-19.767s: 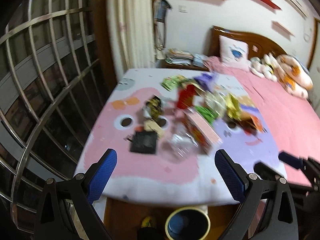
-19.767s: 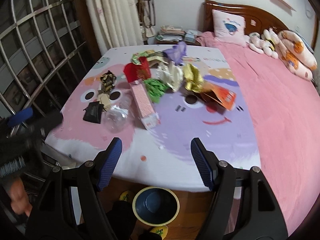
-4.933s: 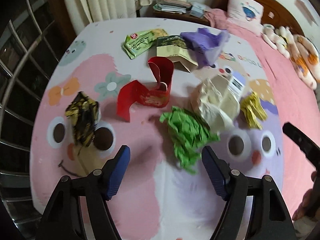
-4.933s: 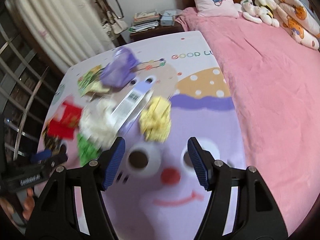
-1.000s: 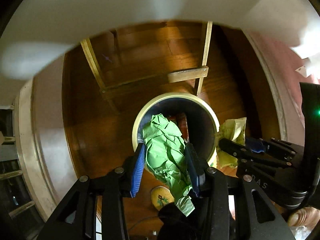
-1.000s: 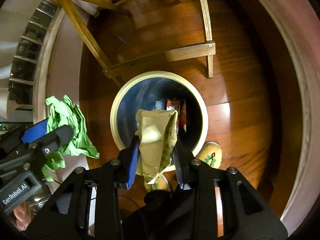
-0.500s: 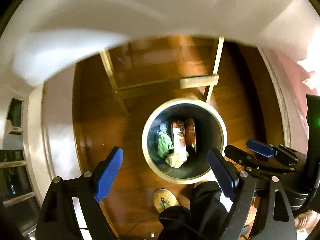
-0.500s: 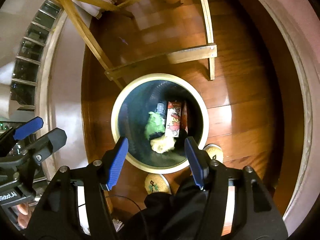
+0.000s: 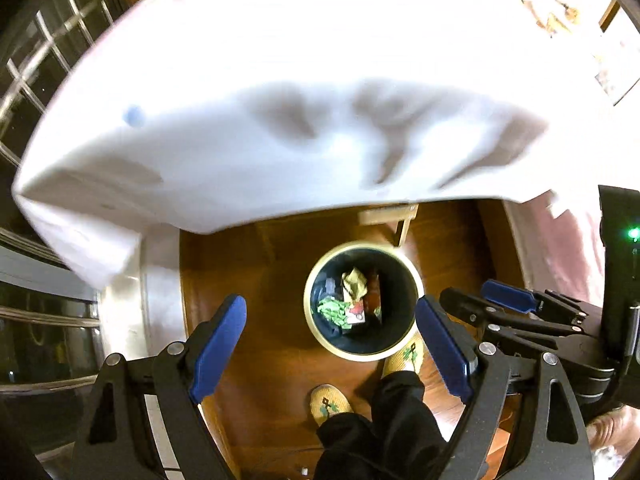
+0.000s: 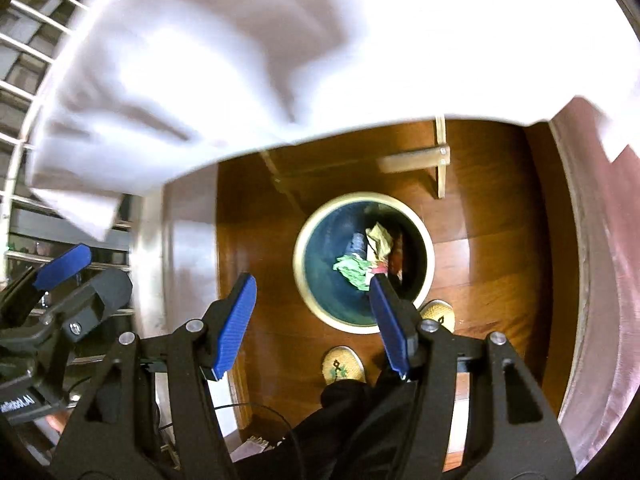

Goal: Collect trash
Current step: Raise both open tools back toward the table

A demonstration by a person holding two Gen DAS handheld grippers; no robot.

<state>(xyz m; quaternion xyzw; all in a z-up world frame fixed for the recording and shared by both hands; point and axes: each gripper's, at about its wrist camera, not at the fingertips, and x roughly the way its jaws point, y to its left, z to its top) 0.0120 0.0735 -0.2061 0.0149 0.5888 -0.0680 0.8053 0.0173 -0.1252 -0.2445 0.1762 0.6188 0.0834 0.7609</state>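
Note:
A round dark bin with a cream rim [image 9: 416, 280] [image 10: 430, 258] stands on the wooden floor below the table edge. In it lie crumpled green paper [image 9: 334, 311] [image 10: 352, 270], a yellowish wrapper [image 9: 354, 283] [image 10: 380, 238] and a red packet [image 9: 374, 304]. My left gripper [image 9: 332, 348] is open and empty, high above the bin. My right gripper [image 10: 314, 316] is open and empty, also above the bin; it shows at the right of the left wrist view [image 9: 508, 304]. The left gripper shows at the left of the right wrist view [image 10: 64, 266].
The white tablecloth's hanging edge [image 9: 280, 140] [image 10: 240, 60] fills the upper half of both views. A wooden table leg and brace [image 10: 440, 160] stand behind the bin. The person's yellow slippers [image 9: 330, 402] [image 10: 344, 364] are beside the bin. A pink bedcover [image 10: 608, 240] lies right.
Both grippers opened and dropped the green paper and the yellowish wrapper into the bin. Since then both have risen away from the bin, and the tablecloth edge has come into view.

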